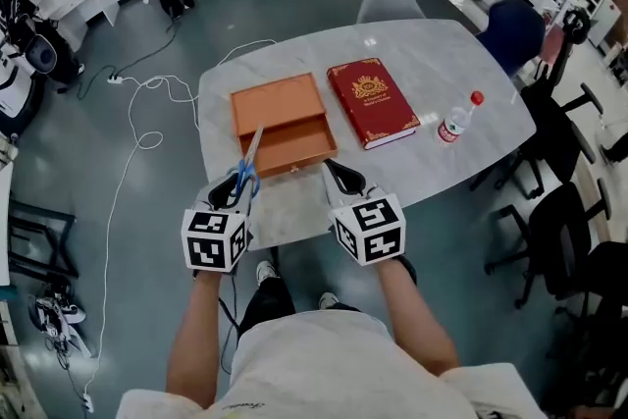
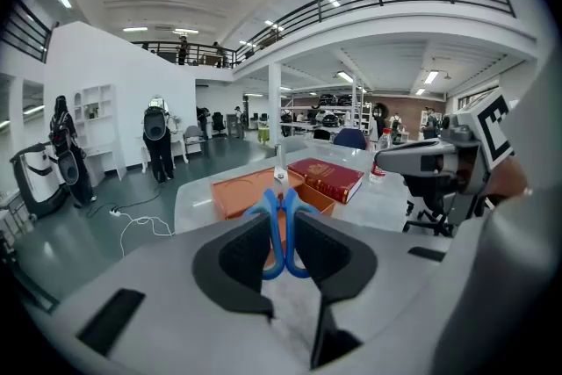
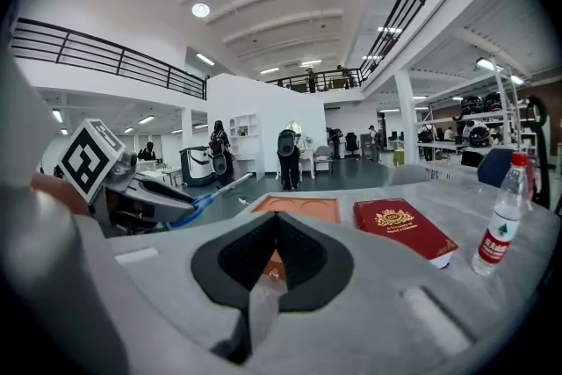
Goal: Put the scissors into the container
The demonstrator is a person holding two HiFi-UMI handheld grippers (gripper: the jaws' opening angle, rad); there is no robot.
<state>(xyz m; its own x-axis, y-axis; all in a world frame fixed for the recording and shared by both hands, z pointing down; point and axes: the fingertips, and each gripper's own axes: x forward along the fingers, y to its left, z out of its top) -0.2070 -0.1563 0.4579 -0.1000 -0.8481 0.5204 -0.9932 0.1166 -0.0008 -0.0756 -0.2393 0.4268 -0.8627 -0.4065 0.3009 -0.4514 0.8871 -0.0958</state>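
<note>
Blue-handled scissors (image 1: 248,170) are clamped by their handles in my left gripper (image 1: 235,186), blades pointing away over the orange box (image 1: 282,125). In the left gripper view the blue handles (image 2: 283,233) sit between the black jaws and the blade (image 2: 279,161) rises toward the box (image 2: 255,191). The box is open, its tray (image 1: 291,146) slid toward me. My right gripper (image 1: 339,177) is shut and empty just in front of the tray's right corner; in the right gripper view its jaws meet (image 3: 274,248) before the box (image 3: 297,209).
A red book (image 1: 372,102) lies right of the box, and a water bottle with a red cap (image 1: 455,122) stands further right. The white marble table (image 1: 432,64) is oval; office chairs (image 1: 569,211) stand at its right, cables (image 1: 147,113) lie on the floor left.
</note>
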